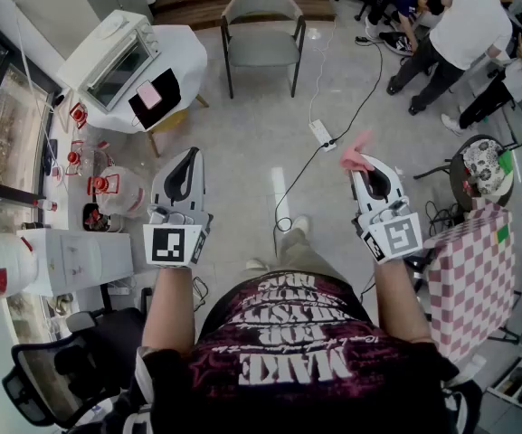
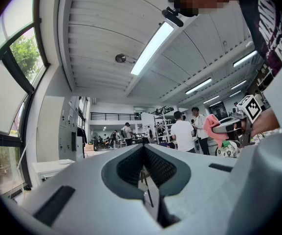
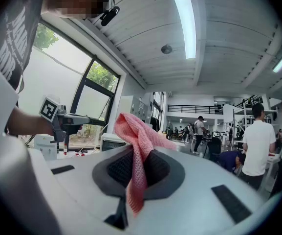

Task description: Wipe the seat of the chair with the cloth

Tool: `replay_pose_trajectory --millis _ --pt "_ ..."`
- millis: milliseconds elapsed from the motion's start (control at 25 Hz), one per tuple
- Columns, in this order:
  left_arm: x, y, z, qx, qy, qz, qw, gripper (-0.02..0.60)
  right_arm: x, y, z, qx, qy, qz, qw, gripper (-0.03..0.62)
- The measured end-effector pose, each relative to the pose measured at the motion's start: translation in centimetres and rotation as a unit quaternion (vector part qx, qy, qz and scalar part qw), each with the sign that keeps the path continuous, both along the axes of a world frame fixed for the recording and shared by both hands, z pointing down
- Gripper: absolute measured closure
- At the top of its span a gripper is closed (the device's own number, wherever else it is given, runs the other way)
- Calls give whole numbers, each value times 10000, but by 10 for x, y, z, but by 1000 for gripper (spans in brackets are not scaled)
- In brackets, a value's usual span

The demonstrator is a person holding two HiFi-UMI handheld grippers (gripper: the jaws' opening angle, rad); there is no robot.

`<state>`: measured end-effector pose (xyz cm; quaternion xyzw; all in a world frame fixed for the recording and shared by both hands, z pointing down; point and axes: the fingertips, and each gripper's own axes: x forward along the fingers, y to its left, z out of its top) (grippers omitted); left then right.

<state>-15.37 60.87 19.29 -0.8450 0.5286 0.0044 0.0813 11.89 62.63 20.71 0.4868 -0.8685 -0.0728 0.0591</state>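
Observation:
A grey chair (image 1: 262, 27) with dark legs stands on the floor far ahead of me, its seat bare. The pink cloth (image 1: 357, 151) sticks out of my right gripper (image 1: 364, 165), which is shut on it and held at mid height right of centre. In the right gripper view the cloth (image 3: 138, 151) is pinched between the jaws and bunches above them. My left gripper (image 1: 186, 163) hangs level with it on the left, shut with nothing in it; its jaws meet in the left gripper view (image 2: 144, 168). Both grippers are well short of the chair.
A round white table (image 1: 166, 75) with a toaster oven (image 1: 109, 57) stands at the left. A power strip (image 1: 322, 133) and black cable lie on the floor between me and the chair. A checkered table (image 1: 478, 274) is at my right. People (image 1: 460, 25) stand at the back right.

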Motion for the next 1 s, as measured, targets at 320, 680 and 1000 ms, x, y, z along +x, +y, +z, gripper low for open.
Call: replay_pose_trajectory --millis 320,680,1000 --pt "33 -35 2 13 -196 -40 9998 578 19 -30 13 -124 14 -220 9997 566" --pt "47 -106 14 -249 -247 -383 9987 578 45 -112 20 -232 -205 -299 9991 566" --pt "72 -174 22 -325 -152 -526 9980 579 65 -184 26 -385 -178 -550 9976 566"
